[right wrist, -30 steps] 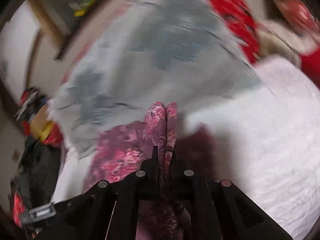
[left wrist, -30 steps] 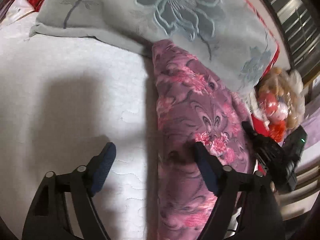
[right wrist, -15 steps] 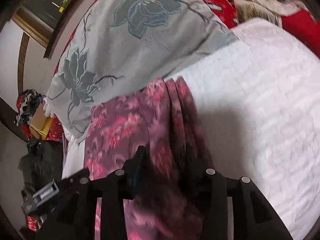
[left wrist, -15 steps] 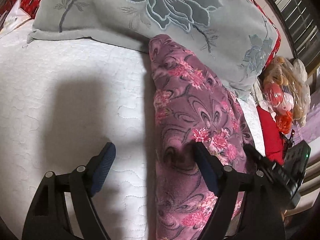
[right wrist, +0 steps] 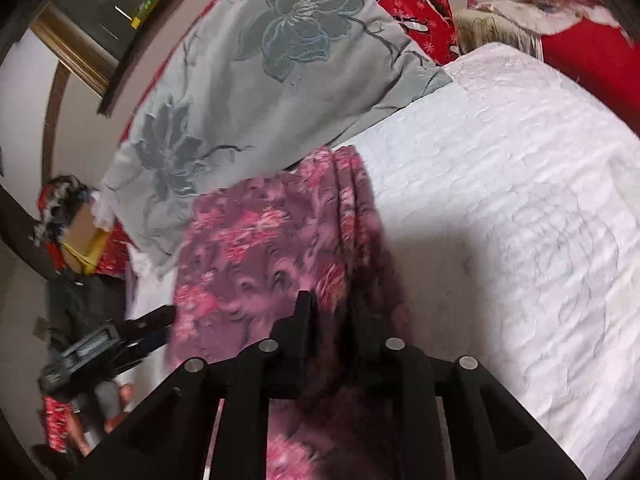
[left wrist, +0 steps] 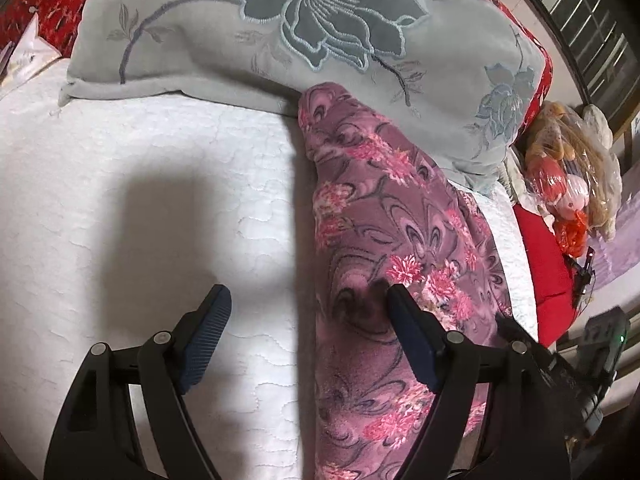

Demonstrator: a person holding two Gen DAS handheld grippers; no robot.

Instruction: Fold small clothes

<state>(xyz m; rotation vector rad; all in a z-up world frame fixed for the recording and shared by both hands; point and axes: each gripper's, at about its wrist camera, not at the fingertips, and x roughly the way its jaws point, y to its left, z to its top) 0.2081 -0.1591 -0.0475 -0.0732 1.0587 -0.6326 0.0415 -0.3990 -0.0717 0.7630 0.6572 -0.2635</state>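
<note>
A purple garment with pink flowers point(left wrist: 392, 248) lies folded in a long strip on the white quilted bed point(left wrist: 120, 200), its far end against the grey pillow point(left wrist: 320, 40). My left gripper point(left wrist: 306, 296) is open wide and straddles the strip's left edge, one finger over the cloth and the other over bare quilt. In the right wrist view the garment point(right wrist: 260, 248) lies flat below my right gripper point(right wrist: 332, 308). Its jaws stand a little apart over the shadowed right fold and pinch nothing. The right gripper's black tip point(left wrist: 508, 326) also shows beside the strip in the left wrist view.
The grey flowered pillow point(right wrist: 260, 80) rests on red bedding point(right wrist: 412, 4) at the head of the bed. A plastic bag of soft toys point(left wrist: 568, 184) sits off the bed's right side. A cardboard box with clutter point(right wrist: 76, 232) stands beyond the pillow.
My right gripper was shut on a raised fold of the garment. It has let go and drawn back, and the cloth now lies flat. The left gripper has stayed almost still.
</note>
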